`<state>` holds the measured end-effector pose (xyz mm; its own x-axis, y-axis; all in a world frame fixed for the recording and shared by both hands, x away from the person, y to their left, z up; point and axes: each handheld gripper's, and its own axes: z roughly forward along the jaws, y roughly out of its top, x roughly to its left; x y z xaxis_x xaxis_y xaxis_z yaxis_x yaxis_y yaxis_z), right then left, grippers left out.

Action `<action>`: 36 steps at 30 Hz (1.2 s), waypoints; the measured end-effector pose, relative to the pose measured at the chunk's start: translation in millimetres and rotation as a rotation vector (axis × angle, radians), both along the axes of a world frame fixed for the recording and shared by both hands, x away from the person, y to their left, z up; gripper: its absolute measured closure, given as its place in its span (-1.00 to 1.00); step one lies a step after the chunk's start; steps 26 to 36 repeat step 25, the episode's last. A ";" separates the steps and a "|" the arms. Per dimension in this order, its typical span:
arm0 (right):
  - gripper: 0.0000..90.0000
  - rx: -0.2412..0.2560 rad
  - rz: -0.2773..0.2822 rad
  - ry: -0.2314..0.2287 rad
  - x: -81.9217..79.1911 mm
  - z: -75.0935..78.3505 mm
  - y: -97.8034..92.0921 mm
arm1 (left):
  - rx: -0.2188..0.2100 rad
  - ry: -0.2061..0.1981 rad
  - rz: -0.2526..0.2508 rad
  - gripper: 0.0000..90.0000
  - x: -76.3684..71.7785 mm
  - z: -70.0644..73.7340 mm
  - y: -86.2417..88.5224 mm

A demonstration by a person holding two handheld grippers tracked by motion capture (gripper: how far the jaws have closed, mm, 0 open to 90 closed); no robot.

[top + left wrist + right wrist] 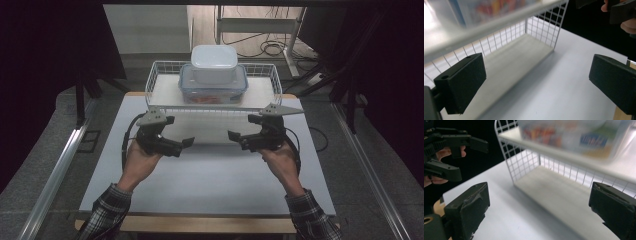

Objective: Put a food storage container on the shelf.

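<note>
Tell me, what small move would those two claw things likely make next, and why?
Probably both ease forward to the wire basket. The left gripper and right gripper hover open above the table, holding nothing, just short of the basket's near rim. The stacked food containers sit inside it.

A lab: black curtains (45, 60), floor cables (260, 47)
</note>
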<state>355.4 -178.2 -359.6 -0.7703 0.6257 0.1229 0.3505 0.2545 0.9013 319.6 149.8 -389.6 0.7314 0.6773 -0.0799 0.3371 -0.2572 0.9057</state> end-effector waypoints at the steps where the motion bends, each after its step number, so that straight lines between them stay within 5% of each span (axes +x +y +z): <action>1: -0.94 -0.007 0.012 0.007 -8.5 -13.8 -3.1 | -0.006 0.008 0.001 -0.98 -5.8 -10.7 2.3; 5: -0.95 -0.029 0.014 0.021 -17.5 -29.9 -6.4 | -0.008 0.016 0.025 -0.98 -20.4 -36.7 7.1; 6: -0.95 -0.043 0.007 0.026 -23.1 -44.0 -10.0 | 0.001 0.025 0.029 -0.98 -28.6 -51.4 8.8; 11: -0.95 -0.041 0.004 0.064 -33.1 -74.6 -18.8 | 0.038 0.016 0.044 -0.99 -45.5 -77.7 8.6; 13: -0.95 -0.046 0.000 0.086 -38.9 -95.1 -23.6 | 0.092 0.018 0.049 -1.00 -55.0 -95.6 7.5; 17: -0.94 -0.061 -0.014 0.114 -46.9 -116.6 -31.0 | 0.126 0.037 0.055 -1.00 -61.1 -114.2 8.4; 21: -0.94 -0.091 -0.022 0.139 -50.6 -128.8 -34.2 | 0.202 0.104 0.071 -1.00 -63.3 -134.9 8.3; 24: -0.94 -0.124 -0.025 0.164 -51.2 -138.1 -35.1 | 0.244 0.096 0.072 -1.00 -62.2 -137.4 7.3; 36: -0.94 -0.131 -0.028 0.166 -51.3 -139.3 -34.8 | 0.242 0.094 0.069 -1.00 -61.8 -137.2 7.0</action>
